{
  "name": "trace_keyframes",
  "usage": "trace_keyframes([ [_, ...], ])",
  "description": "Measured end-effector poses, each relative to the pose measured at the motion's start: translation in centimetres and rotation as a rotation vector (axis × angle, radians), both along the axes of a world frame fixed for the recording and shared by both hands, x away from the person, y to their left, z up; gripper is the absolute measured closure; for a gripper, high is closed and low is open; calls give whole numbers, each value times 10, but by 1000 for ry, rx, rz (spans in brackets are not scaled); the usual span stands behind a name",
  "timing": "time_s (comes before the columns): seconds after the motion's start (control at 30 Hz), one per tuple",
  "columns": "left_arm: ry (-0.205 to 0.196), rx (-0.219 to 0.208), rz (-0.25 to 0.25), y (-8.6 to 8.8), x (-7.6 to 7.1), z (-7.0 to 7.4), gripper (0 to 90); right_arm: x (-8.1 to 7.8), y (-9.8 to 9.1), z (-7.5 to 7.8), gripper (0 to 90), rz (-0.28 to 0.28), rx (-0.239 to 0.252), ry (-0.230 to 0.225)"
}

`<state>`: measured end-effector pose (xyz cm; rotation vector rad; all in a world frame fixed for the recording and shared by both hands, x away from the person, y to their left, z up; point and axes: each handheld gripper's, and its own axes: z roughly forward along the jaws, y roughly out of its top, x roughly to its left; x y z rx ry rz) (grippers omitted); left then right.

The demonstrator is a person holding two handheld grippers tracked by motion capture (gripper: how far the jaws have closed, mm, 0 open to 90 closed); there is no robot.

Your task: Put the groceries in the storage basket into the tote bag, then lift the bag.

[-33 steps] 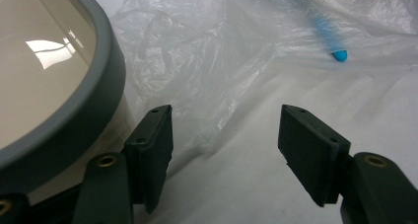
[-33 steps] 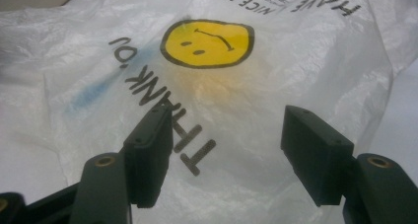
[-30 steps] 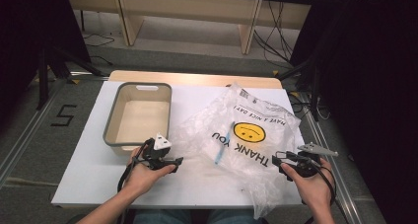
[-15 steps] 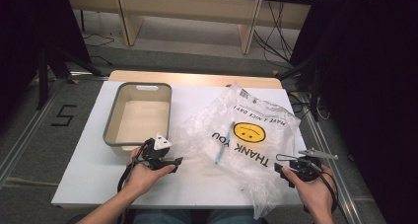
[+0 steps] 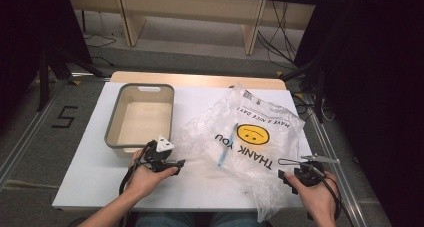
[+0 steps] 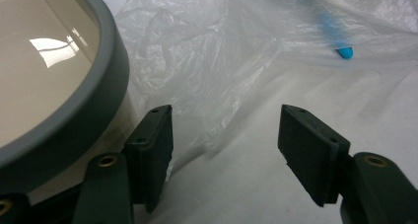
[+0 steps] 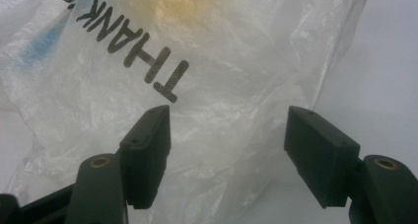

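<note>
Work looks barely started, judging by how everything lies. Toward the left half of the white tabletop stands a rectangular beige tub with a grey rim, its far end near the back edge, and nothing lies in it as far as the high view tells. Just at its near right corner the left gripper hovers in the person's left hand; the left gripper view shows its black jaws spread wide with nothing between them, the tub's rim beside one jaw and the bag's crumpled left edge just ahead.

Across the right half of the tabletop sprawls a crinkled clear plastic bag printed with a yellow smiley face and "THANK YOU", reaching from near the back edge to the front edge, where a fold hangs over. Inside or under the film, near the bag's middle, lies a slim light-blue pen-like object; through the plastic it is hard to tell exactly what it is.

At the front right corner the right gripper sits in the right hand, jaws likewise wide apart and gripping nothing, aimed at the bag's near right edge.

So nothing is grasped yet; taking hold of the bag and getting at the blue object both remain.
</note>
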<state>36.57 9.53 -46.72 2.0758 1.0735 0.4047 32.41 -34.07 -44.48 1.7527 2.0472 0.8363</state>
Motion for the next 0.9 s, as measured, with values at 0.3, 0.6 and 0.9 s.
trace_keyframes([
  [0.3,4,2,5,0,0,0,379,0,-1,-2,346,-4,7,14],
  [0.6,-2,20,11,0,0,-1,372,1,1,-6,339,-10,8,50],
  [0.9,10,39,18,-1,1,-2,367,2,2,-16,358,-19,1,115],
])
